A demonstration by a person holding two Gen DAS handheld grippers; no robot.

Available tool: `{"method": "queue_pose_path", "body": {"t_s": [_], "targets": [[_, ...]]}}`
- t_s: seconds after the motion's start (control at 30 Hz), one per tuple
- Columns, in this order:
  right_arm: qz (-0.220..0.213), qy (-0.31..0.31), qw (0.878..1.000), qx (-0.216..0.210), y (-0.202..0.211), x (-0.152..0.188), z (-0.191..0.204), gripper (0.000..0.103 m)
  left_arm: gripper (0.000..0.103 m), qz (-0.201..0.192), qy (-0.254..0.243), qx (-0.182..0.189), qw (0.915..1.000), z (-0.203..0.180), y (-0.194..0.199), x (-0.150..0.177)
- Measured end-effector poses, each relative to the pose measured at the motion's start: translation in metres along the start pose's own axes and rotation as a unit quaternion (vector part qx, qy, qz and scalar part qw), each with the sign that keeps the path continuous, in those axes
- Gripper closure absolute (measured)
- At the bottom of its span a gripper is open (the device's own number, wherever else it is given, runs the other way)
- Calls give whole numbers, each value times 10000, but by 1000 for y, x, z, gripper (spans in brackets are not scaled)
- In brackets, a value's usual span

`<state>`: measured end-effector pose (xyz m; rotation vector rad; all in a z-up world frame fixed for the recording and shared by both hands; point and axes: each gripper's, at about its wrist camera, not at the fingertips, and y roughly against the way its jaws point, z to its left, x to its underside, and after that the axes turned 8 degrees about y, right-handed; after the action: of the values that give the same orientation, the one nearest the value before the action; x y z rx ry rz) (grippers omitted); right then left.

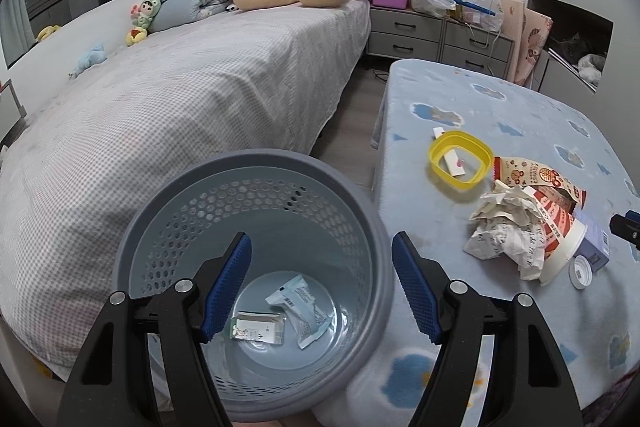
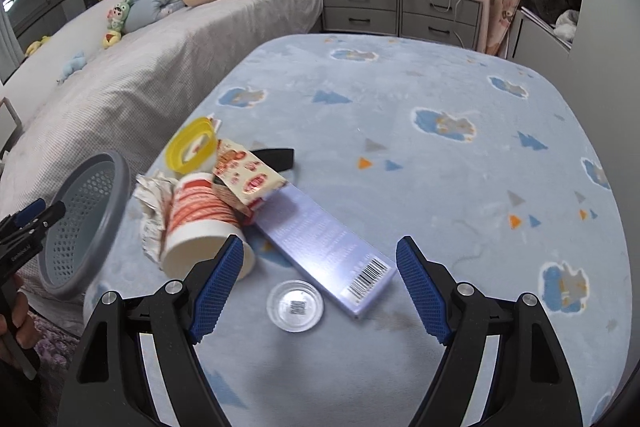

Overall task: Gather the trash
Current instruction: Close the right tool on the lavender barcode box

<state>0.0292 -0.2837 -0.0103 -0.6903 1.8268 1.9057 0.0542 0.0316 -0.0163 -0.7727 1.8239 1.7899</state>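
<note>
While two small packets already lie at the bottom of the grey perforated wastebasket, most of the trash is not yet collected, so we judge the task barely begun. Our left gripper sits at the lower centre of the left wrist view, its blue-padded jaws wide apart and empty, poised over the basket's mouth; the basket stands between the bed at left and the blue cloud-print blanket at right. On that blanket, at the right of the same view, we see a yellow ring-shaped lid, a printed snack bag, a wad of crumpled paper and a red-and-white paper cup lying on its side, bunched together. In the right wrist view our right gripper is at the lower centre, jaws likewise spread with nothing between them, above the blanket. Just ahead of it lie a small clear round lid and a long lavender box with a barcode at its near end; the tipped cup sits to the left, touching the left jaw's tip in the picture, though we cannot tell whether they truly meet. Everything on the blanket is left to move, and the clear lid or the box looks like the nearest pick for the right side.
</note>
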Motion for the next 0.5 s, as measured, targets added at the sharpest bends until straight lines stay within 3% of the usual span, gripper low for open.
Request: {"method": "queue_pose_path", "body": {"t_s": [0.5], "targets": [[455, 512, 9976, -29, -45, -2, 3, 26, 33, 188, -258, 70, 9995, -28, -13, 7]]}}
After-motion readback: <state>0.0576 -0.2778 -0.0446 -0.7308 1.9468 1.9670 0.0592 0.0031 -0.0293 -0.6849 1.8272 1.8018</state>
